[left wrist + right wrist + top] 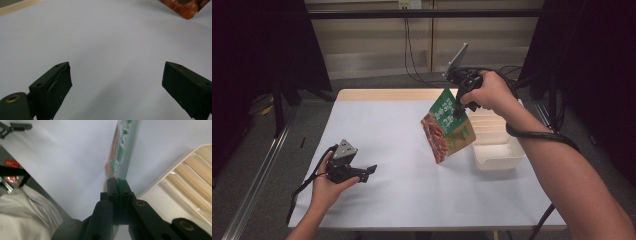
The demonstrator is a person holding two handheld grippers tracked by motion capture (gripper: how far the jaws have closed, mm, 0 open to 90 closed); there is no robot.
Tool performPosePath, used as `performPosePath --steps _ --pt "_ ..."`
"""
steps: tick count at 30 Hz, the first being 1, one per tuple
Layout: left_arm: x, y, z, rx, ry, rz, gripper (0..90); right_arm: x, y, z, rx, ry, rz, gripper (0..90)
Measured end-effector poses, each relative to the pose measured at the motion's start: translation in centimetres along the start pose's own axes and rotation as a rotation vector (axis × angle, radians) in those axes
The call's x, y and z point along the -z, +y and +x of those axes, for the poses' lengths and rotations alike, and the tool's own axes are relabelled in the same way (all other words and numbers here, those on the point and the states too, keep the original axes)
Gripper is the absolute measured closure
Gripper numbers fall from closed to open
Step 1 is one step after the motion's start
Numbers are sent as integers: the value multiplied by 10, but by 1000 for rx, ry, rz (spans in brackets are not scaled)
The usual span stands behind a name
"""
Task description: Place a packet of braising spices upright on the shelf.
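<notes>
A green and red snack packet [446, 126] hangs tilted in the air above the white table [402, 190], held by its top edge. My right gripper [459, 113] points down and is shut on that edge; in the right gripper view the jaws pinch the thin green edge of the packet [120, 165]. At the table's front left, my left gripper [371, 172] lies low in the person's hand with its jaws wide apart. In the left gripper view the gripper [116, 77] has only bare table between its fingers, and a red corner of the packet [186, 7] shows at top right.
A white ribbed tray [497, 145] sits on the right side of the table, just right of the hanging packet; in the right gripper view the tray [190, 177] is below and to the right. Black cables trail off the table's back edge and around the right forearm.
</notes>
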State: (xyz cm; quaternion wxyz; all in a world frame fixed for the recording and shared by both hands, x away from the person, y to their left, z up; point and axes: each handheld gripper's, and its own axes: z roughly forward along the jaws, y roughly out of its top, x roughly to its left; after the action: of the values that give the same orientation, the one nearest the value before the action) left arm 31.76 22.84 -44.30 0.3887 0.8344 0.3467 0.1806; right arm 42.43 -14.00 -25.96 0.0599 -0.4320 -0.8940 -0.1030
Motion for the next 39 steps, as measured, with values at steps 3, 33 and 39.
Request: performPosePath --steps 3,33,39 --pt "0 0 0 0 5 -1 86 6 1 1 27 -16 22 900" --pt "3 0 2 4 12 -3 87 77 -14 -13 90 -78 97 900" --pt "1 -1 1 6 13 -10 88 89 -21 -20 83 -80 87 900"
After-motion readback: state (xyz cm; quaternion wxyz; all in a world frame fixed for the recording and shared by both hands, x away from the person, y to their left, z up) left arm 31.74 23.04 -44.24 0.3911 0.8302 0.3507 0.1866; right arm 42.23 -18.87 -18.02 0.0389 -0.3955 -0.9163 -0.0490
